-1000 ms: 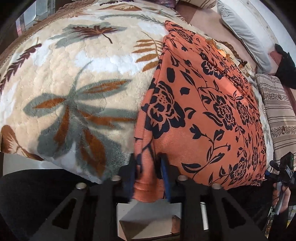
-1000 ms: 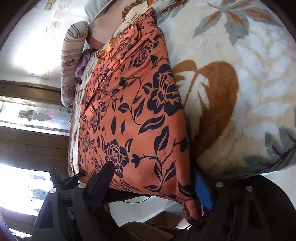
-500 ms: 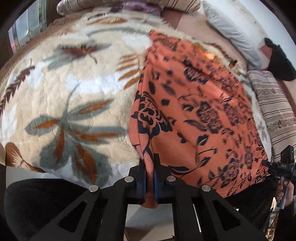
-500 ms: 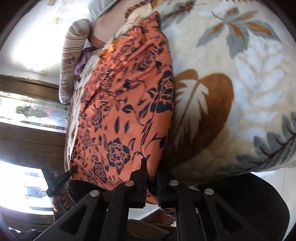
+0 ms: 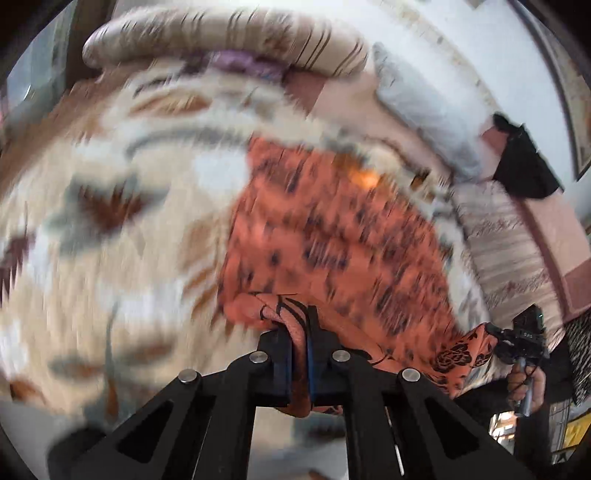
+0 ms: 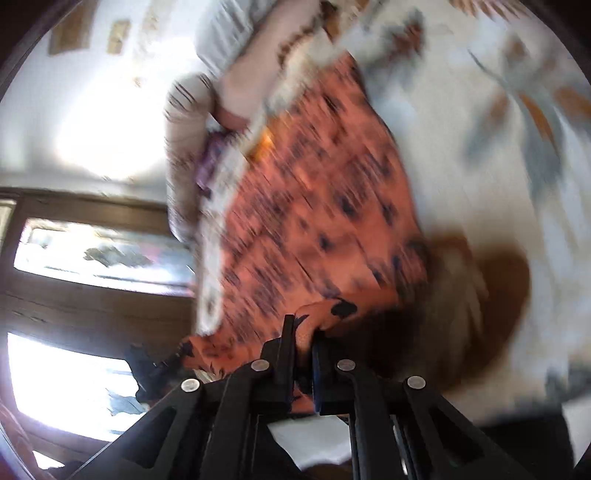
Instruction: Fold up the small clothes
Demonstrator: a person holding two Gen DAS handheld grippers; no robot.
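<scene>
An orange garment with a black flower print (image 5: 332, 236) lies spread on a cream leaf-patterned blanket (image 5: 110, 240). My left gripper (image 5: 300, 332) is shut on the garment's near left corner, which bunches between the jaws and is lifted off the blanket. My right gripper (image 6: 303, 336) is shut on the near right corner of the same garment (image 6: 314, 221), over the blanket (image 6: 498, 166). The right gripper also shows in the left wrist view (image 5: 517, 338), holding its corner. Both views are blurred by motion.
Striped pillows (image 5: 229, 33) and a grey pillow (image 5: 424, 110) lie at the head of the bed. A black cloth (image 5: 524, 166) lies at the far right. A bright window (image 6: 103, 251) is on the left of the right wrist view.
Both grippers have closed on the garment's near corners and have lifted them up and forward over the bed. The near edge of the garment has come off the bed's edge.
</scene>
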